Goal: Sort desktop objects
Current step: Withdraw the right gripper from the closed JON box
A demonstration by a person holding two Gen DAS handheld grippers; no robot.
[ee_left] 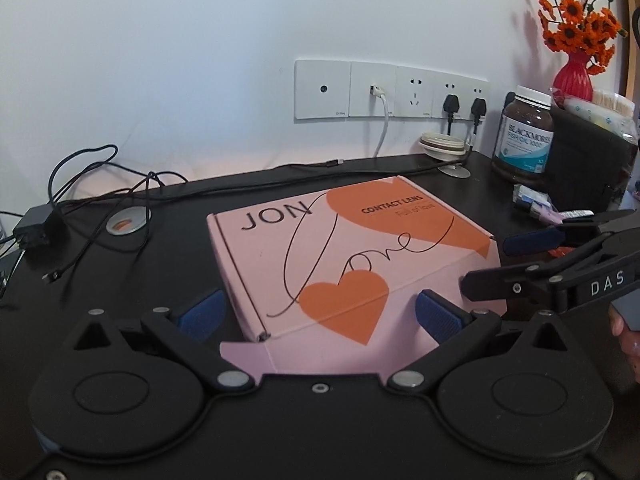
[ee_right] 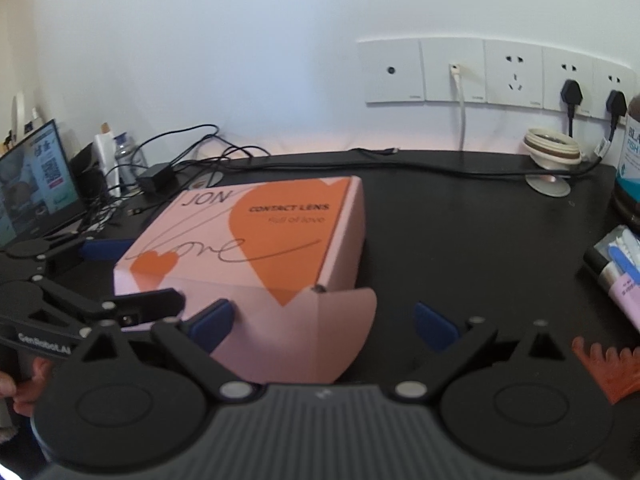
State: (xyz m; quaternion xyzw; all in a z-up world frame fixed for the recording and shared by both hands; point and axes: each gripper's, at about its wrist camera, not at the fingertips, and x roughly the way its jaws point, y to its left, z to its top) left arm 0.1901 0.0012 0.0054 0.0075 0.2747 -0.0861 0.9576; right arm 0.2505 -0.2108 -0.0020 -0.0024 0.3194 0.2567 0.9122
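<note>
Two grippers sit at one pink box on a black desk. The left gripper has its blue fingers spread wide, one on each side of the box's near end. I cannot tell if they touch the box. The right gripper is wide open too. The box corner and a loose rounded flap lie between its fingers; its left pad is just beside the box wall, and its right pad is over bare desk.

Past the fingers are wall sockets with plugs in them. To the right of the left gripper stands a brown bottle, partly hidden by a dark holder. A red vase with orange flowers peeks out behind. An orange thing at the right gripper's right side is cut off and hard to name. A screen at its far left is cut off by the edge.
</note>
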